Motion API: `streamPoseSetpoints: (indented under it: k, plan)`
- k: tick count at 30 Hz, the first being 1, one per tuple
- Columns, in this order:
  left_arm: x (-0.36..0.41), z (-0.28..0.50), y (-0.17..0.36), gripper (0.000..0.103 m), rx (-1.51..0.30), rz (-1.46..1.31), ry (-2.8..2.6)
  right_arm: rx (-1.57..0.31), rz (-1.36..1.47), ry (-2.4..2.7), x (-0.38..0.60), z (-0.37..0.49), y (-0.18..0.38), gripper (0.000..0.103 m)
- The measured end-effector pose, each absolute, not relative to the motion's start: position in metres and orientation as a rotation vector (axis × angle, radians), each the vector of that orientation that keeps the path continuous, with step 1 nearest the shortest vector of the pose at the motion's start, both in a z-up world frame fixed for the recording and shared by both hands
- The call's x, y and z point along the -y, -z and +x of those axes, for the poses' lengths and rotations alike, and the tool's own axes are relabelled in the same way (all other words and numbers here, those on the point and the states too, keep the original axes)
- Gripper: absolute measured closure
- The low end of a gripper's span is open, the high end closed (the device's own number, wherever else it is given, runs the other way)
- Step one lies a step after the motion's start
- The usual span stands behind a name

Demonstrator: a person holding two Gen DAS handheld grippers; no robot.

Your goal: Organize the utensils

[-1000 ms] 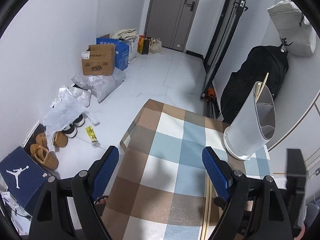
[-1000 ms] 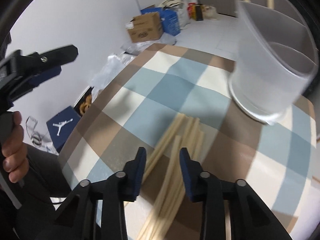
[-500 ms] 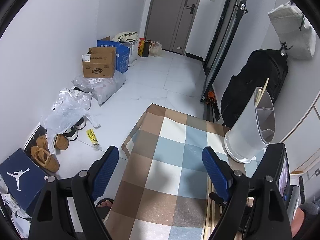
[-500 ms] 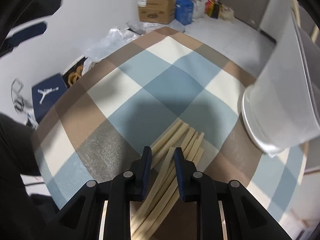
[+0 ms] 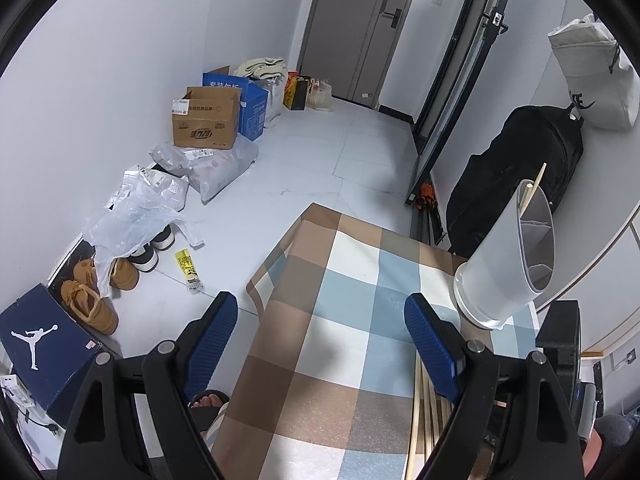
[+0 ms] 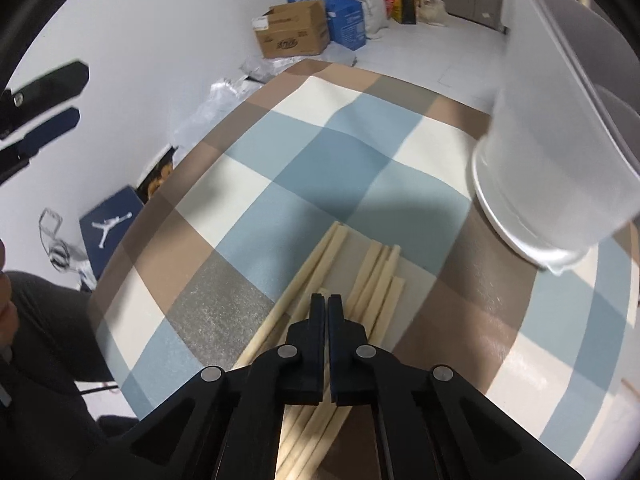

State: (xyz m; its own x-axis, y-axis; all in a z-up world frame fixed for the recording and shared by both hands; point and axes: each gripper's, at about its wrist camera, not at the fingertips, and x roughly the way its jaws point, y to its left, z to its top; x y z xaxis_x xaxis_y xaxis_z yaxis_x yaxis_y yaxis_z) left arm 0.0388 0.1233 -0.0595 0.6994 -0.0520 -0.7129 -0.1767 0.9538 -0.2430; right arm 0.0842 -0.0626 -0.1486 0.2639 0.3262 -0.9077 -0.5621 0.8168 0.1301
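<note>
Chopsticks (image 6: 360,280), pale squared wood (loosely piled); right gripper (image 6: 328,300) jaws clenched, left gripper (image 5: 320,320) jaws released.

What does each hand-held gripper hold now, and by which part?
The left hand-held gripper is open and empty. The right hand-held gripper has just been closing its jaws, now shut over the chopsticks; whether one is pinched cannot be told.

A table covered by a checked cloth (image 6: 320,152) of blue, cream and brown squares fills the centre of the right wrist view. A loose bundle of pale wooden chopsticks (image 6: 380,276) lies flat on it, lower centre. A white divided utensil holder (image 6: 560,140) stands on the cloth at upper right, apart from the bundle.
</note>
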Motion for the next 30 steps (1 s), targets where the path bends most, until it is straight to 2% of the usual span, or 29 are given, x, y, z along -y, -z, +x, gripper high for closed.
streamPoseSetpoints:
  k: [30]
  plan:
    - [-0.119,0.036,0.058,0.021,-0.808,-0.281,-0.055,-1.221,-0.384,-0.7,0.041,0.085,0.15,0.097]
